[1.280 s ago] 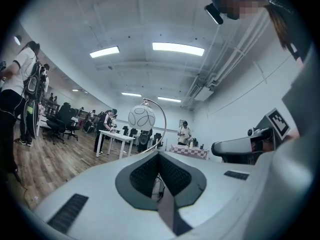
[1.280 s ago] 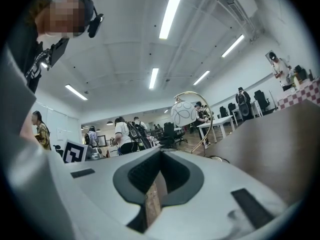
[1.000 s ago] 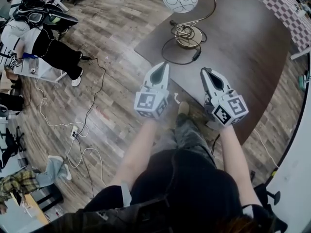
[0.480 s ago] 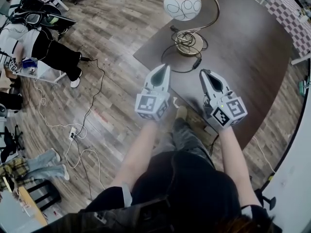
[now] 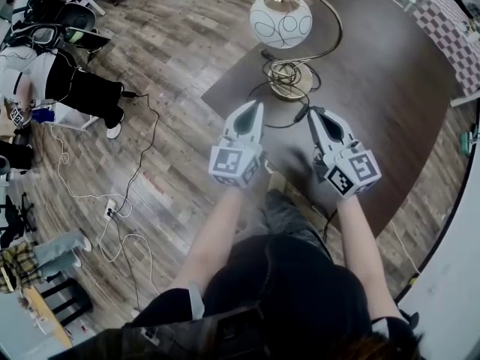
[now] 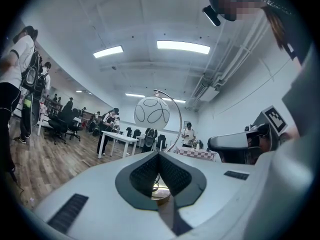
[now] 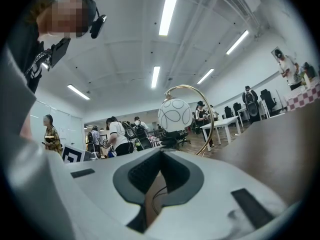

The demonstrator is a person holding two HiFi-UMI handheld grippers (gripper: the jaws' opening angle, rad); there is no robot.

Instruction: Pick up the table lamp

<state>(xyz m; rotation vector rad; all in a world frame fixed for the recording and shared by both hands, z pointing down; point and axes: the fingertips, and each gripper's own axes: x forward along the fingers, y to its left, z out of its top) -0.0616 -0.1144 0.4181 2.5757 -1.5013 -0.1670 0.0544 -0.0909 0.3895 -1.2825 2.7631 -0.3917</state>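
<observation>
- The table lamp stands on the table, near its front corner.
- Left gripper, jaws together and empty, hovers at the table's edge.
- Right gripper, also closed on nothing, hovers over the table.

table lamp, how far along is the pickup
Done: nothing yet; the table lamp stands upright on the table, untouched. In hand: the left gripper and right gripper point toward its base by the table's near edge, both shut and empty, short of the lamp. Left: open the jaws, grip the lamp, probably at its gold stem or base, and lift it.
</observation>
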